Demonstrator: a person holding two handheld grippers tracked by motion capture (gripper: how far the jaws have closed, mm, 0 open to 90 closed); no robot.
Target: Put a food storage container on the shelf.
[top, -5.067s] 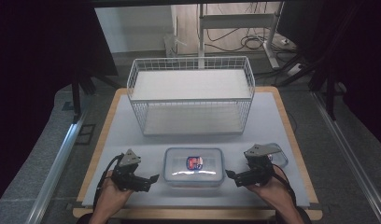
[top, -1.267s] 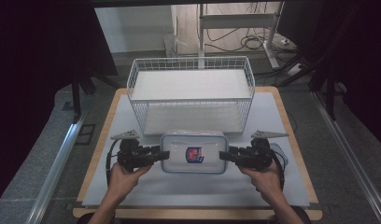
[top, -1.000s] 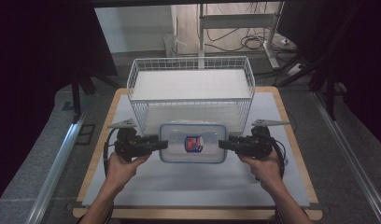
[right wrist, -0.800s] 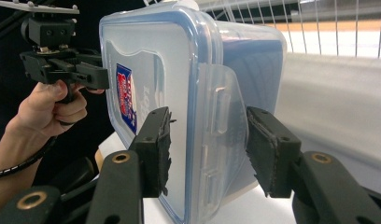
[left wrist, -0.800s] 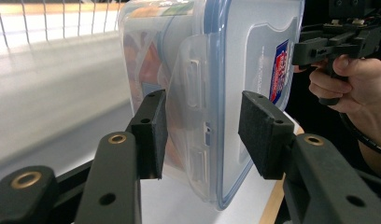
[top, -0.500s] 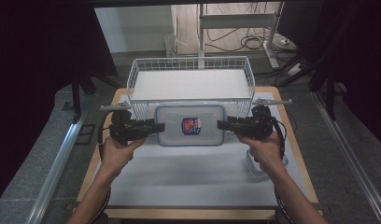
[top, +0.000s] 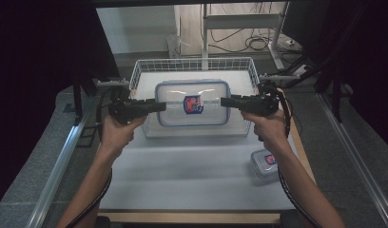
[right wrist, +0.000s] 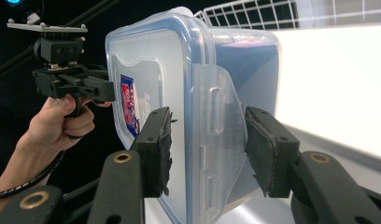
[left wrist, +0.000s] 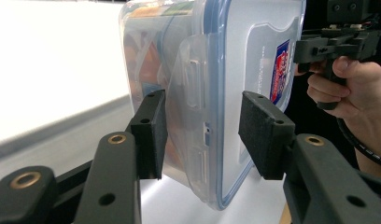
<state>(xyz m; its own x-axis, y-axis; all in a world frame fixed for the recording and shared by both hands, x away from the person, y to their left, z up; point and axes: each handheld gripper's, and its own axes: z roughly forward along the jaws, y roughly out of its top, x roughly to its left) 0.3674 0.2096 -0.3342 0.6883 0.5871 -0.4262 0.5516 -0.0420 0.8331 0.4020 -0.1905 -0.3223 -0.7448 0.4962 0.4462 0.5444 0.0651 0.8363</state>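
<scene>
A clear plastic container (top: 192, 102) with a blue-rimmed lid and a red-blue label hangs in the air over the white wire basket (top: 140, 71). My left gripper (top: 161, 105) is shut on its left end and my right gripper (top: 225, 101) on its right end. In the left gripper view the pads (left wrist: 153, 135) clamp the container (left wrist: 244, 70) at its side latch, and the right gripper (left wrist: 338, 42) shows beyond it. The right gripper view has its pads (right wrist: 268, 149) on the opposite latch of the container (right wrist: 151, 74), with the left gripper (right wrist: 72, 81) behind.
A small lidded container (top: 266, 162) sits on the white mat (top: 182, 171) at the right, near my right forearm. The basket stands at the back of the wooden-edged table. Dark stands and cables surround the table.
Both grippers have risen and moved away from the person with the container between them, carrying it from above the mat to above the basket.
</scene>
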